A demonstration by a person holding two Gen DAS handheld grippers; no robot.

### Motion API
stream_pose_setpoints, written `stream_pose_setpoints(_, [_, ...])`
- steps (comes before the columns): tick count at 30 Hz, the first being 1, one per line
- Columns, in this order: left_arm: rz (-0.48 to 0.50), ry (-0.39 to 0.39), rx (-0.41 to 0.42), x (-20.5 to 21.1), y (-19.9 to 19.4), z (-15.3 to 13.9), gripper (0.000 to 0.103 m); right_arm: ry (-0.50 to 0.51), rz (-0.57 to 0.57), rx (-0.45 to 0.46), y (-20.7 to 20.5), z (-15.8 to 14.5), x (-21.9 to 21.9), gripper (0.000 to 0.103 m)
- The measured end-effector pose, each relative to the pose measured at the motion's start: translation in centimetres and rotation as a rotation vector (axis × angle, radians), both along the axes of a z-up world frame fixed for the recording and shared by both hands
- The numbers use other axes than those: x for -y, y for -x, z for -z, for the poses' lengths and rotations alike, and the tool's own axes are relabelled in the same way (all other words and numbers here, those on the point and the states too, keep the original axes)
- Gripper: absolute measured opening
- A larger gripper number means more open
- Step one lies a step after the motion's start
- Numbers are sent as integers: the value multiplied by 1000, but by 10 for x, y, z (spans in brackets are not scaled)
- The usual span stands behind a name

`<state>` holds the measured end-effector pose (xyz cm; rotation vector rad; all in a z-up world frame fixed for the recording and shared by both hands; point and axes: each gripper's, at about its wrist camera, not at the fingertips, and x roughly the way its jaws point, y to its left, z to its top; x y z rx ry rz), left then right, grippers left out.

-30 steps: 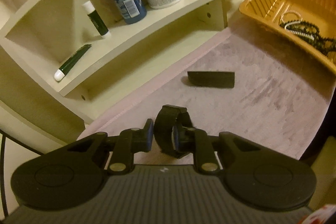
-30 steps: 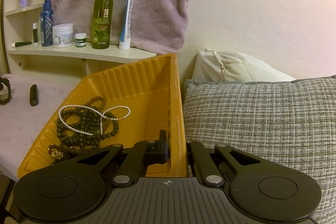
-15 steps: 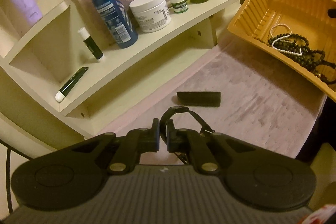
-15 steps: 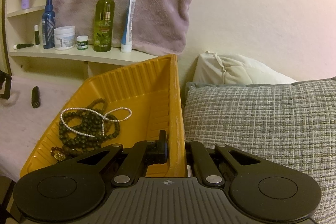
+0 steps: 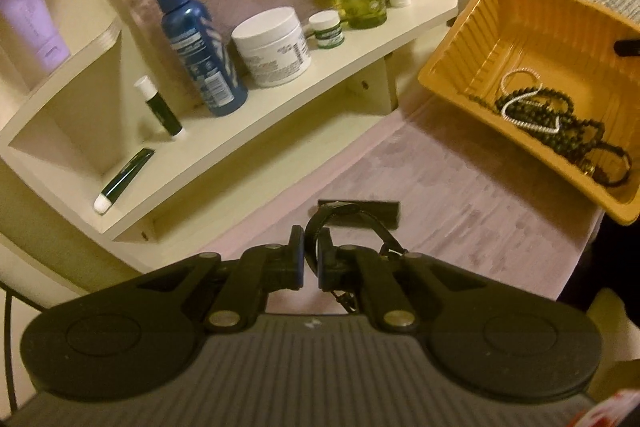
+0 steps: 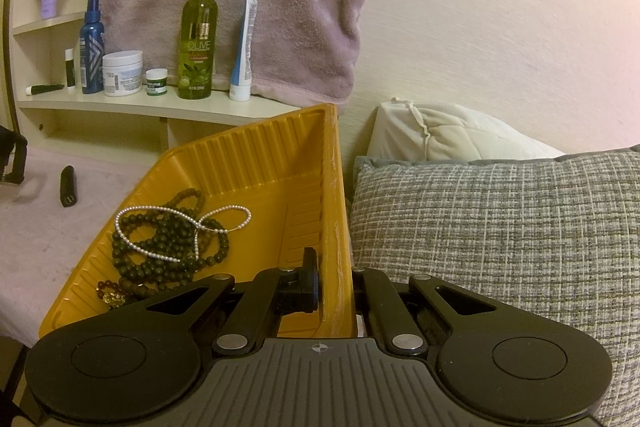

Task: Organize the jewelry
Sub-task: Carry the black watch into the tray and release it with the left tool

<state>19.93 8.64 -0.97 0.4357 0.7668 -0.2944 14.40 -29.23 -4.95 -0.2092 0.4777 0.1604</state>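
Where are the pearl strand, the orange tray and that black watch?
pearl strand (image 6: pixel 168 251), right wrist view, lower loop.
orange tray (image 5: pixel 472 43), left wrist view, ribbed left wall.
black watch (image 5: pixel 320 223), left wrist view, strap's top curve.

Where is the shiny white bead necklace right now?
The white bead necklace lies in the yellow tray, on top of the dark bead strands, at the left of the right wrist view.

Black strap (image 5: pixel 320 227) newly pinched, lifted.

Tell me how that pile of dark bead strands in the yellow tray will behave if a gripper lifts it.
The dark bead strands would probably hang limp, since they lie in loose coils. The pearl strand crosses them, so it may come along. The yellow tray looks like thin ribbed plastic and may flex.
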Motion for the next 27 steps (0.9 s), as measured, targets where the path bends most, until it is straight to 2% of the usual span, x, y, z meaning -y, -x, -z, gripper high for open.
stream_pose_setpoints(9, [58,81,1,30,-3,-19,5,0,0,0,0,0,0,4])
stream_pose_setpoints(15, [129,133,11,69,-1,-28,5,-2,1,0,0,-1,0,4])
stream_pose_setpoints(27, [264,268,-51,158,4,-15,5,-11,2,-1,0,-3,-2,4])
